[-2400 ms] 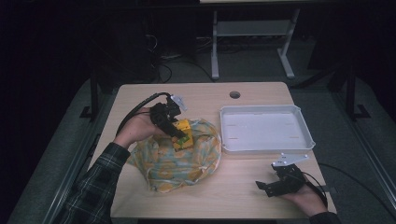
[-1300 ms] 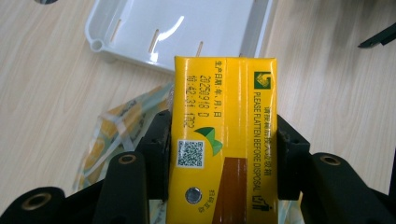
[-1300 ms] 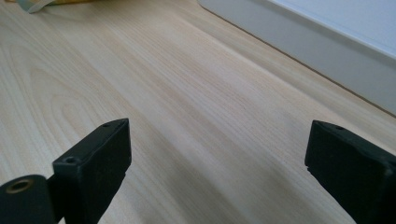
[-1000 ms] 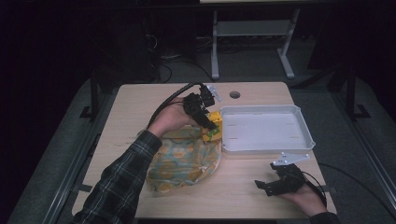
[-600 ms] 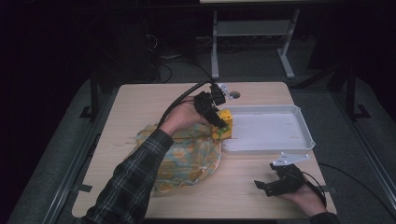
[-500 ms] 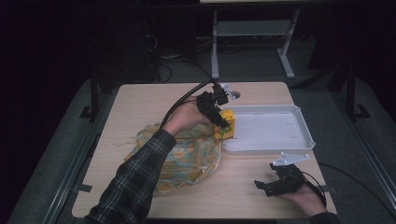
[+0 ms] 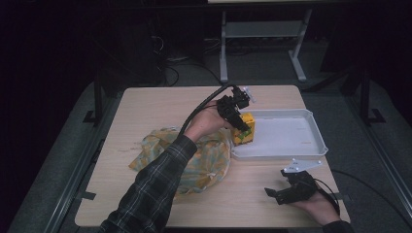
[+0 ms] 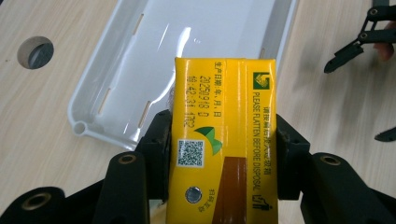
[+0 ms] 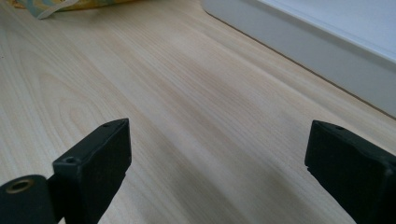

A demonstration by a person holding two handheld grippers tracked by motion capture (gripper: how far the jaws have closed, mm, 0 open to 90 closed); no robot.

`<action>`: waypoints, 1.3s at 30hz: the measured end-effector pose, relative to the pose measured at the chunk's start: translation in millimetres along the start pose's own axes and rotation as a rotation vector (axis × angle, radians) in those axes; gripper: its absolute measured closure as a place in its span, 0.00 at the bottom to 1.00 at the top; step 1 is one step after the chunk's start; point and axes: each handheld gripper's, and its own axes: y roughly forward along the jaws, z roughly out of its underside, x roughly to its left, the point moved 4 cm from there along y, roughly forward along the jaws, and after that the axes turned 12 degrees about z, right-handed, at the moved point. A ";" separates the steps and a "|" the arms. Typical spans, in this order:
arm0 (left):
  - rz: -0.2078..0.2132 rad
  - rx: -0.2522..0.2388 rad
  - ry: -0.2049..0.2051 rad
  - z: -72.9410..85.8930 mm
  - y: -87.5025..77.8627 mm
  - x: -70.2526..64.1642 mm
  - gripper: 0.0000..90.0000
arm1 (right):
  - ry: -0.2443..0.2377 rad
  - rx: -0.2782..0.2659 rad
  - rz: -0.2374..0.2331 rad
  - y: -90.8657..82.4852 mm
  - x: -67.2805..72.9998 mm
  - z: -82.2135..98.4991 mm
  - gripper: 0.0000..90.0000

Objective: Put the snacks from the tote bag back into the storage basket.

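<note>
A yellow drink carton (image 7: 243,129) with printed text hangs over the left end of the white tray (image 7: 291,145). My left gripper (image 7: 236,121) is shut on it; in the left gripper view both black pads press the sides of the carton (image 8: 222,140), with the tray (image 8: 107,84) below. My right gripper (image 7: 282,193) lies low on the table near the front right edge, its jaws open. In the right gripper view the fingers (image 9: 93,163) stand wide apart with bare wood between them.
A crumpled yellow-patterned cloth bag (image 7: 204,155) lies left of the tray, under my left forearm. A round cable hole (image 8: 35,52) sits in the table near the tray's corner. The tray wall (image 9: 303,51) runs ahead of my right gripper.
My left gripper carried the carton from above the cloth bag rightward to the tray's left end. The right gripper stayed put.
</note>
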 end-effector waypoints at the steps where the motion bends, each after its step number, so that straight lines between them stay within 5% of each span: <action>1: -0.001 -0.004 -0.003 -1.1 2.7 0.2 0.56 | 0.001 0.000 0.001 0.0 -0.1 0.0 0.07; 21: 0.002 0.040 -0.036 -5.0 52.0 2.2 0.56 | -0.001 -0.003 0.005 -1.0 -2.6 0.5 0.07; 39: 0.028 0.058 -0.032 4.0 64.8 -4.1 0.56 | 0.005 -0.001 0.007 -1.3 -1.9 0.2 0.07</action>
